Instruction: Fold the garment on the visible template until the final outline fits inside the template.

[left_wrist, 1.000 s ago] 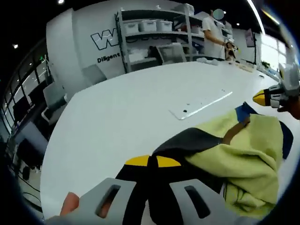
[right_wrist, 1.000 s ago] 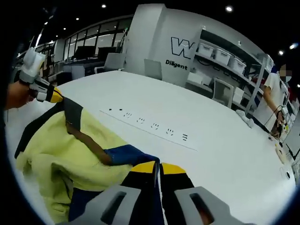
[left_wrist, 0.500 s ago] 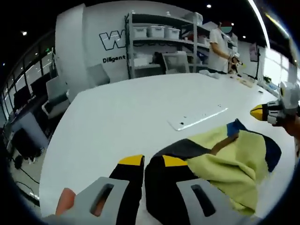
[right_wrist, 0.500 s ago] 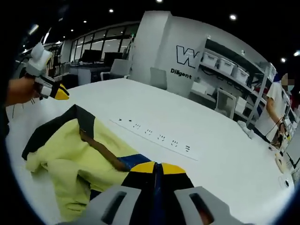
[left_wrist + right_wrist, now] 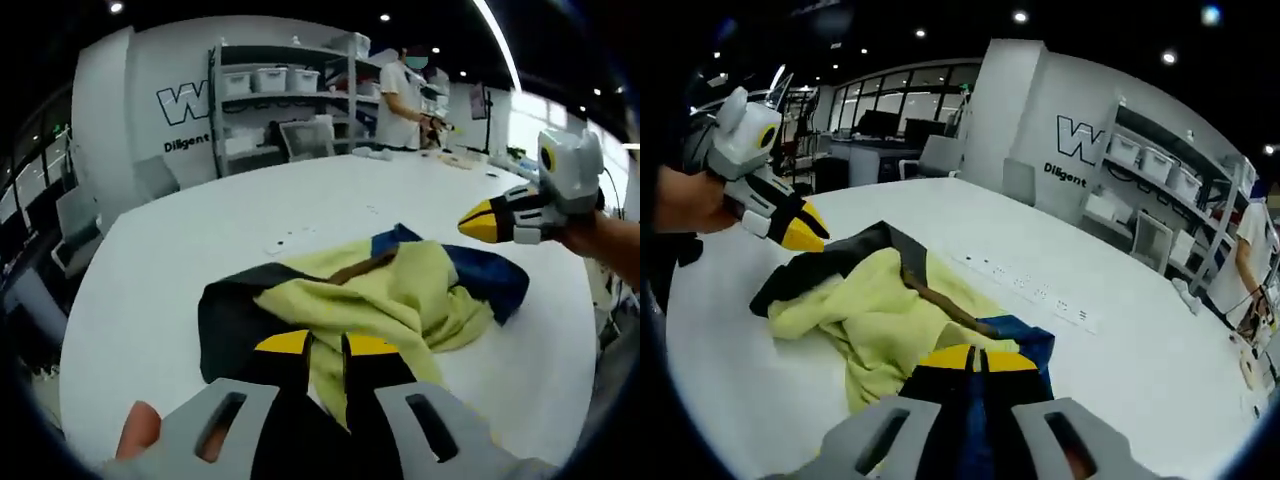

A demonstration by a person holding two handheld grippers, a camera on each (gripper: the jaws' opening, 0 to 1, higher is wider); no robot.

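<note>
White table in an open office, shelving along the back wall. Yellow, black and blue garment lies crumpled mid-table. Left gripper: jaws narrowly parted, fabric just ahead, grip on it unclear. Right gripper: jaws closed together at the garment's blue edge; cannot tell whether cloth is pinched.

The crumpled fabric garment is pale yellow with black, navy-blue and brown panels. It lies on a plain white table. Both grey handheld grippers have black jaws tipped yellow.
</note>
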